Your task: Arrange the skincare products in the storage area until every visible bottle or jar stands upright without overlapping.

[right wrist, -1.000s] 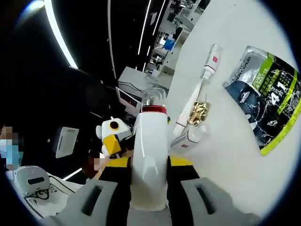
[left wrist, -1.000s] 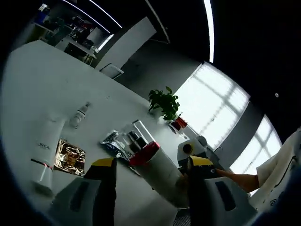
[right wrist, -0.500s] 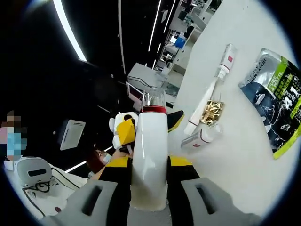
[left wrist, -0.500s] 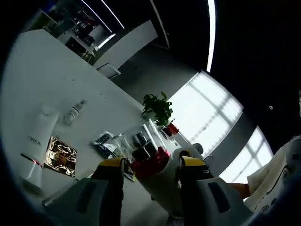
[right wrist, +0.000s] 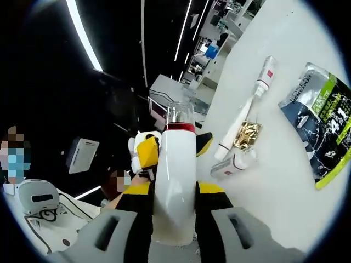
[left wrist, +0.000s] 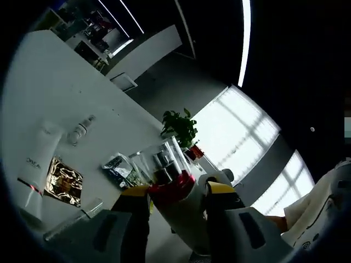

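White table (right wrist: 274,181) in a dim open-plan room, ceiling strip lights overhead, big windows and a potted plant (left wrist: 179,124) at the far end

Progress: looks early, most of it left to do
- right tongs (right wrist: 174,189) clenched on the white bottle (right wrist: 174,186), gripped around its body; red band and clear cap point away from the camera. Bottle is held off the table, not placed yet
- left tongs (left wrist: 177,192) sit either side of the same bottle's red-banded top (left wrist: 171,187); jaws look closed in on it, contact itself I can't confirm. Likely a two-handed reorient or handover, my read only
- small white bottle with clear cap (right wrist: 233,163) is lying flat just past the held one
- gold foil sachet (right wrist: 247,135) flat beside it, touching or nearly touching the long white tube (right wrist: 244,118), also lying down
- another small bottle (left wrist: 80,129) on its side further off in the left gripper view
- dark and green pouch (right wrist: 323,129) flat at the right

Containers: clear rack (left wrist: 159,161) in the mid-distance of the left gripper view holds a few dark upright items, too small to identify. Bottle contents not visible, opaque body

Left: stand the held bottle, then each lying bottle and tube, spaced apart
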{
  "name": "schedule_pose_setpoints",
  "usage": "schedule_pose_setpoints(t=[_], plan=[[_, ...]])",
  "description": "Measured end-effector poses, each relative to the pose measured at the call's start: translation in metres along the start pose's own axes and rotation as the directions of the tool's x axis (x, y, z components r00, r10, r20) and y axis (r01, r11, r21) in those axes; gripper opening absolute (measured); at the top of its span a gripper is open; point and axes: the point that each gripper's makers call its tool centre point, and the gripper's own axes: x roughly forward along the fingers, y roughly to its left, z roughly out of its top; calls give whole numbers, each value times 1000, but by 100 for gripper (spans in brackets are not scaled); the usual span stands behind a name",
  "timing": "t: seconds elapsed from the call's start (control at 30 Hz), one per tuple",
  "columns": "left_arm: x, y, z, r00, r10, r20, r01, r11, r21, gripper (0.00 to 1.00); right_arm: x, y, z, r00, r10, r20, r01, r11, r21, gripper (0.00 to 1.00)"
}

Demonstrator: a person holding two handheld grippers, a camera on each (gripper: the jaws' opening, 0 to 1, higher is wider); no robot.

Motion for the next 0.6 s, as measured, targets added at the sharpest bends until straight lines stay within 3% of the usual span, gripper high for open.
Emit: schedule_pose_setpoints(t=[0.13,0.37,0.5,0.6], plan=[[0,1,-4,999,14,-38,-15,999,-32,33,-1,-1,-3,999,-27,-20,26,999,-39,28],[3,-8,-2,998,-10,-59,9,1000,-7,31,-4,-2,-2,995,-76,-57,65,983,-174,28],[7,-10,-5,996,2,-88,1,999,35,31,-6,-5,-3,994,-94,-60,81,977,-195,28],[9,-11,-13,989,16,-150,-5,997,76,30,-10,-14,-10,983,-154,-96,121,949,-290,28]])
